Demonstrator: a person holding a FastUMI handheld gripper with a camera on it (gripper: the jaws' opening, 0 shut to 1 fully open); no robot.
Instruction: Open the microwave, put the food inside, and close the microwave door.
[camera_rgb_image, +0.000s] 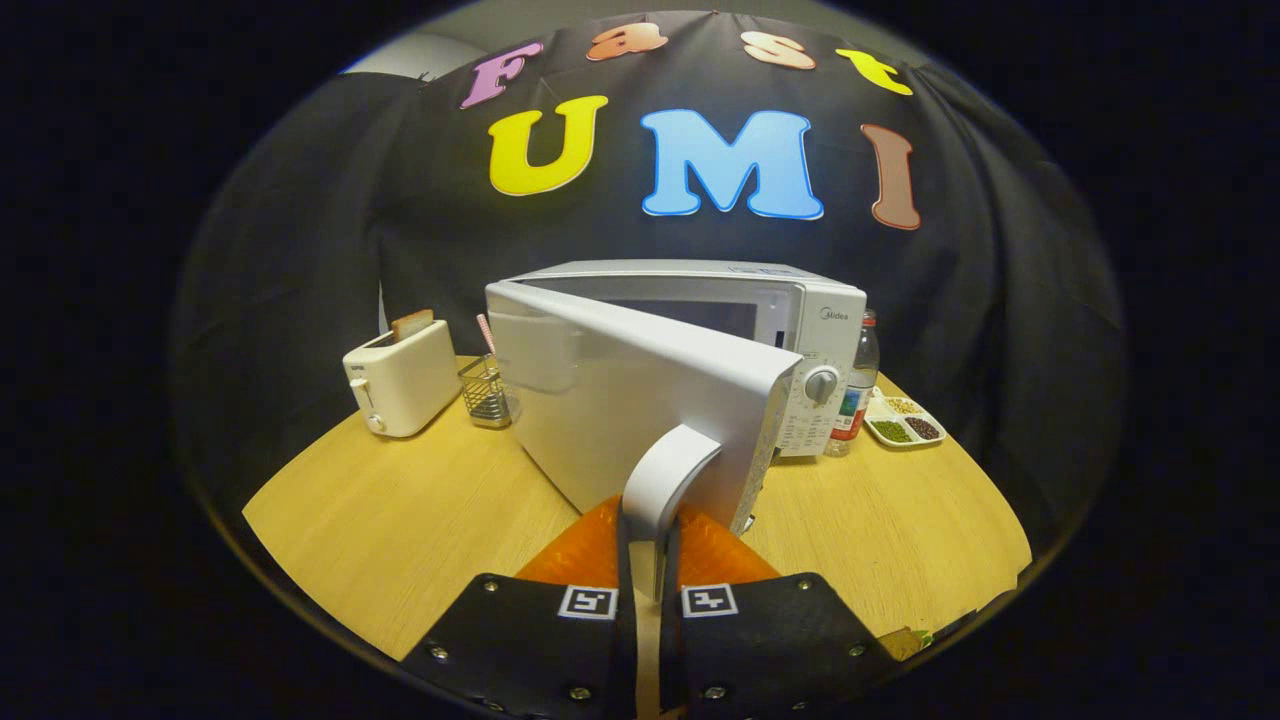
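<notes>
While jaws clamp its curved handle (665, 480), the glossy door (620, 400) stands ajar.

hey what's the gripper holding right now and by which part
The gripper is shut on the microwave door, both fingers pinching its handle; the door stands partly open.

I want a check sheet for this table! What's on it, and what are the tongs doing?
Surface: round wooden table, bare in front.
Job's things: microwave with its door swung partly open; food not made out.
Clutter: toaster with a slice in it, wire basket, bottle, divided snack tray.
Grippers: tongs shut on the door handle.
Cables: nothing seen.
Surroundings: black cloth booth wall.
</notes>
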